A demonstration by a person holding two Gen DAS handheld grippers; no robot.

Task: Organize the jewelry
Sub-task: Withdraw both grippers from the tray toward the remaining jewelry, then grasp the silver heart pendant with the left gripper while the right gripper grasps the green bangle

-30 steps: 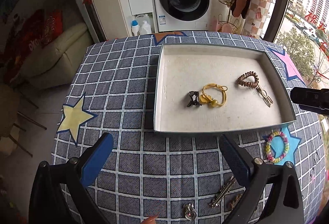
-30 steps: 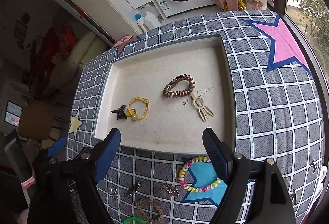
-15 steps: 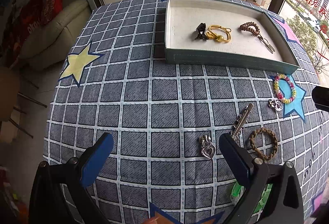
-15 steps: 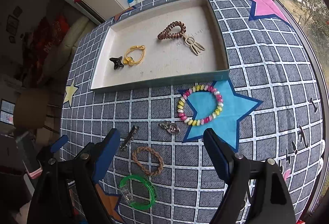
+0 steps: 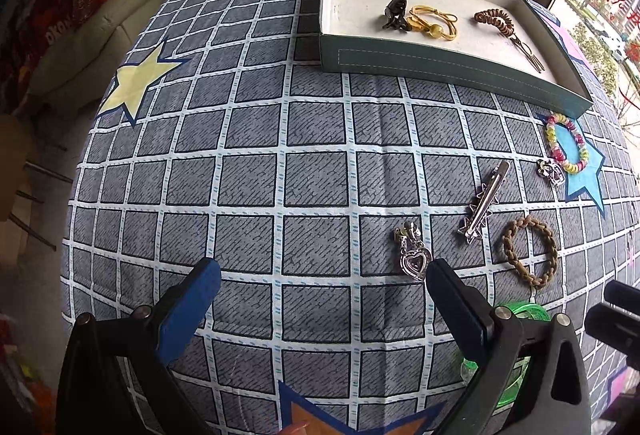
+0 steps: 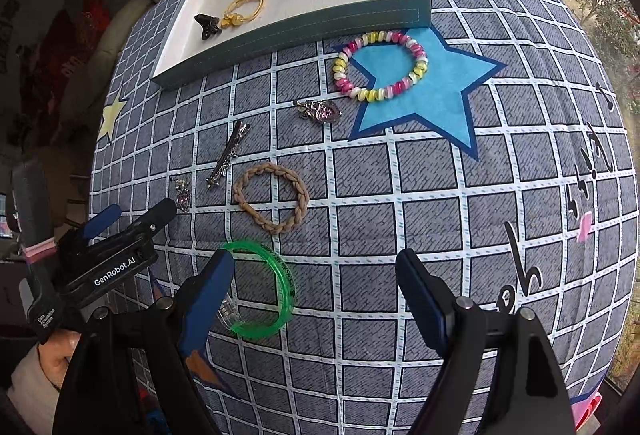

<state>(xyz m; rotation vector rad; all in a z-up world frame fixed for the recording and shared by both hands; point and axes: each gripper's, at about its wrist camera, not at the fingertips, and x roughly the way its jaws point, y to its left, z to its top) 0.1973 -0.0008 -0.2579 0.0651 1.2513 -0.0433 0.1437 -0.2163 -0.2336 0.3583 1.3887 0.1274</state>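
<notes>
Matt woven tablecloth [image 5: 248, 171], shiny metal hair clip [image 5: 484, 203], glossy translucent green plastic bangle [image 6: 276, 275] (smooth), braided cloth hair tie [image 6: 272, 197]

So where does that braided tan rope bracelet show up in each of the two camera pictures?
Left wrist view: the braided tan rope bracelet lies at the right, past the silver hair clip.
Right wrist view: it lies left of centre, above the green plastic bangle.
Shared landmark: the teal shallow tray stands beyond it in both.
</notes>
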